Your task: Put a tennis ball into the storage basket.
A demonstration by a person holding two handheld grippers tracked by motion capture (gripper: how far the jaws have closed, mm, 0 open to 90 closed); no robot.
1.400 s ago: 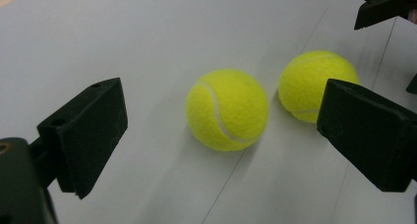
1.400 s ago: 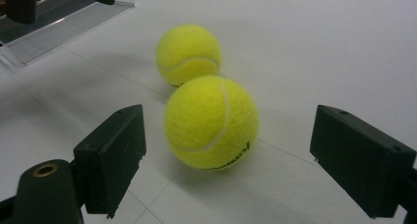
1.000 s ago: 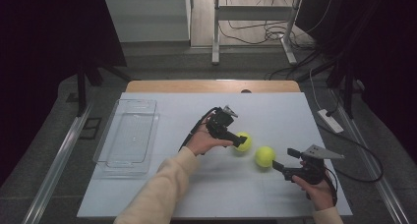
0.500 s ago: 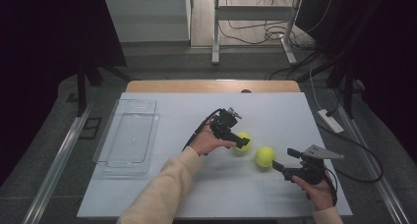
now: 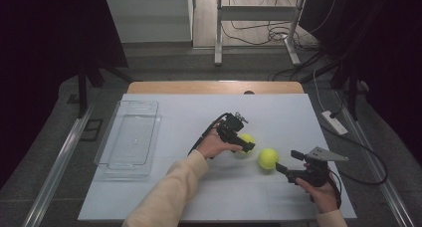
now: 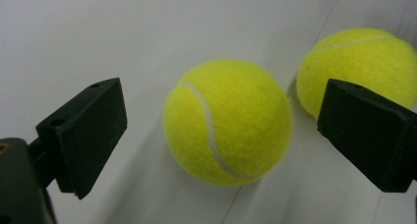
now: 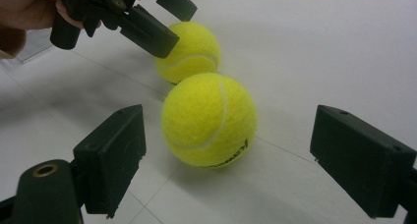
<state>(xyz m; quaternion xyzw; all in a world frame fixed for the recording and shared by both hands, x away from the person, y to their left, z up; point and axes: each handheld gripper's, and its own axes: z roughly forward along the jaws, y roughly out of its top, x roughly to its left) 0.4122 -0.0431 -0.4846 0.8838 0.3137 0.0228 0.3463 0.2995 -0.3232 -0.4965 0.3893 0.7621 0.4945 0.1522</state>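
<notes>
Two yellow tennis balls lie on the white table top. The far ball (image 5: pixel 246 139) (image 6: pixel 227 122) (image 7: pixel 189 44) sits between the jaws of my left gripper (image 5: pixel 248 143) (image 6: pixel 221 130) (image 7: pixel 179 27), which is open and reaches down over it without touching. The near ball (image 5: pixel 267 158) (image 7: pixel 209 118) (image 6: pixel 356 67) rests just beside the far one. My right gripper (image 5: pixel 287 161) (image 7: pixel 231 130) is open and low at the table. Its jaws stand wide on either side of the near ball, a little short of it.
A clear plastic tray (image 5: pixel 124 104) stands at the left of the table, with nothing in it. A white power strip (image 5: pixel 334 122) with its cable lies beyond the right edge. The wooden table edge (image 5: pixel 214 87) runs along the back.
My left gripper has edged a little right and down over the far ball. The right gripper and both balls have hardly moved.
</notes>
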